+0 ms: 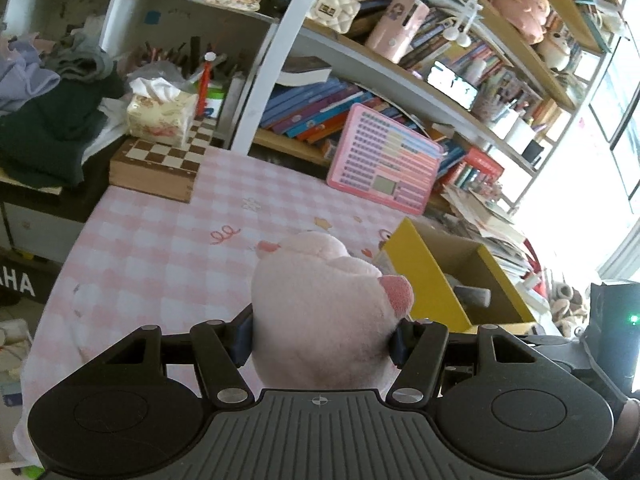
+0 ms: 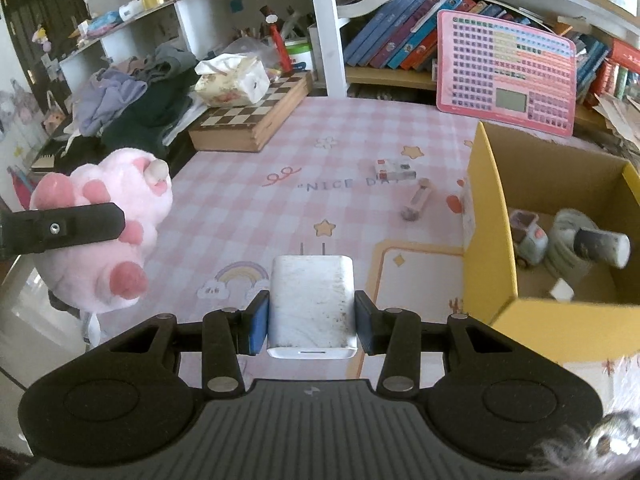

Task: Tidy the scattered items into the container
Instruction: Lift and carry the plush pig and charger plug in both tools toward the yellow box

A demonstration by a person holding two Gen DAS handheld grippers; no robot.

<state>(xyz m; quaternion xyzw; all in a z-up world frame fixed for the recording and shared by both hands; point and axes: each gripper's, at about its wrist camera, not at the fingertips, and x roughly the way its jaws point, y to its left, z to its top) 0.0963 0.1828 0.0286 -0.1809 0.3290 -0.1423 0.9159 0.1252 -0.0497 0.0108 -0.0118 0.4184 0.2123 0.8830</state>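
both grippers grip: left [image 1: 320, 340] pink plush [image 1: 320, 308], right [image 2: 311, 322] charger [image 2: 311, 304] (prongs forward).

Bright daylight blows out the window [image 1: 592, 184] at right; fisheye bends the shelves [image 1: 400, 76], edges soft.

**Materials and finishes**

Plush pig [image 1: 320, 312]: pink fuzzy pile cloth. Charger [image 2: 312, 304]: white hard plastic, smooth, scuffed and speckled. Box [image 2: 492, 240]: yellow outside, matt brown cardboard inside. Tabletop [image 2: 320, 184]: pink check printed cover, matt. Chessboard case [image 2: 252, 120]: wood, light sheen. Fingers [image 2: 258, 328]: matt black plastic, blue pads.
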